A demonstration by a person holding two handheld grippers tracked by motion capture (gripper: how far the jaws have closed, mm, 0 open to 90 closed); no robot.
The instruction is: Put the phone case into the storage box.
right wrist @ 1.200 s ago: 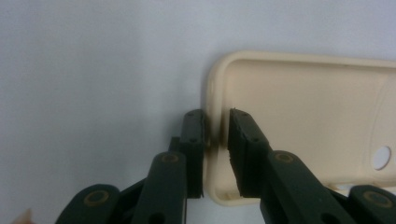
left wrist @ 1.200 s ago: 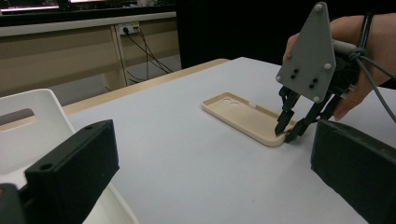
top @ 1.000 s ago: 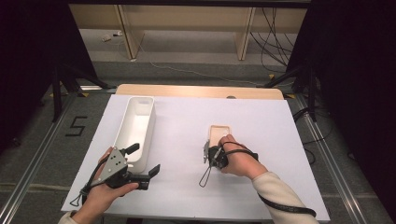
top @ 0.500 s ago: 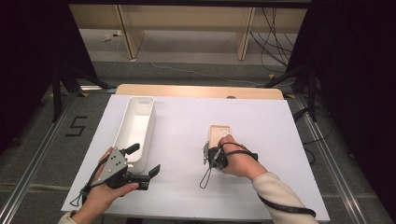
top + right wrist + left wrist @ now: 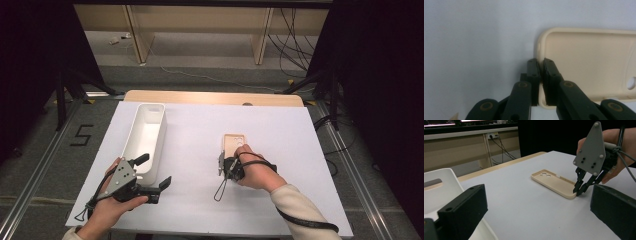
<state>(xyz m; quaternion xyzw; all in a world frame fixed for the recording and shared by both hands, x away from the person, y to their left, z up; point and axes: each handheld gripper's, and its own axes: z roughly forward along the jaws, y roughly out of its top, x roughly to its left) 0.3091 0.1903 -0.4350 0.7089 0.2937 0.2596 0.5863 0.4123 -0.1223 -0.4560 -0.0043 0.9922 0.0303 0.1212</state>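
Right gripper just closed on one phone case rim

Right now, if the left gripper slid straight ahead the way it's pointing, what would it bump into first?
Probably the phone case, lying flat ahead of the open left gripper, with bare table between. Depth is hard to judge. The right gripper already pinches the case's near corner, so it might be met about then too.
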